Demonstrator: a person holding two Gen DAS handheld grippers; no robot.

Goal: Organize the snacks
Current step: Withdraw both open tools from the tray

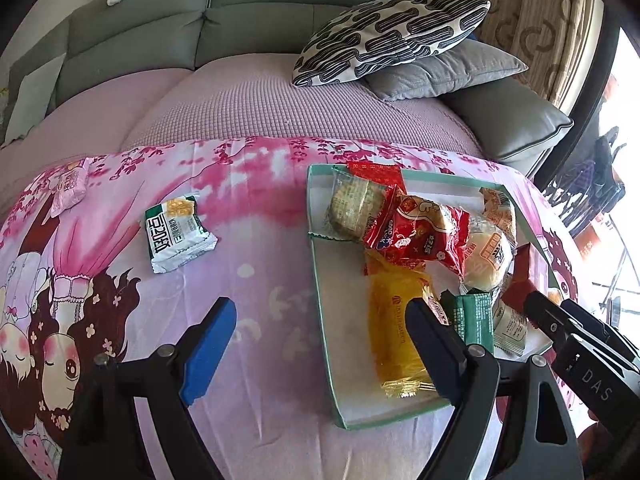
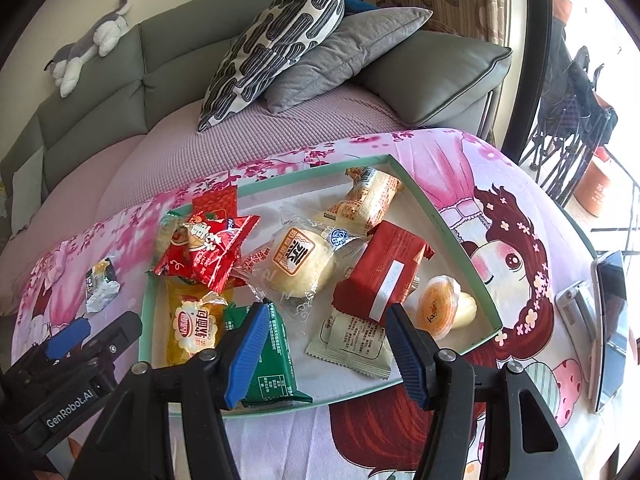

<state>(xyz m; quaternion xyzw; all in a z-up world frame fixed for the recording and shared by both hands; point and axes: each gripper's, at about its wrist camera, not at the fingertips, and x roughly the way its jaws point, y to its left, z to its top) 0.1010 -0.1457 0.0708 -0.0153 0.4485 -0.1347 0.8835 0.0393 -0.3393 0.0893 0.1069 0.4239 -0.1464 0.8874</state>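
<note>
Left gripper point(image 1: 320, 344) spread wide, nothing between the blue pads, hovering over the pink cartoon-print cloth point(image 1: 260, 280) at the left rim of the shallow mint-green cardboard tray point(image 1: 320, 280). Right gripper point(image 2: 324, 344) also spread, empty, above the tray's near edge over a pale green sachet point(image 2: 352, 340). Piled in the tray: yellow bread packet point(image 2: 192, 328), dark green wrapped bar point(image 2: 272, 360), red foil packs point(image 2: 208, 252). Outside, far left on the cloth: green-and-white snack packet point(image 1: 176, 232), pink packet point(image 1: 70, 188).

Wrapped snacks heaped in a mint-rimmed tray point(image 2: 460, 240); green-and-white packet point(image 1: 178, 232) lying apart on the cloth, left of it
</note>
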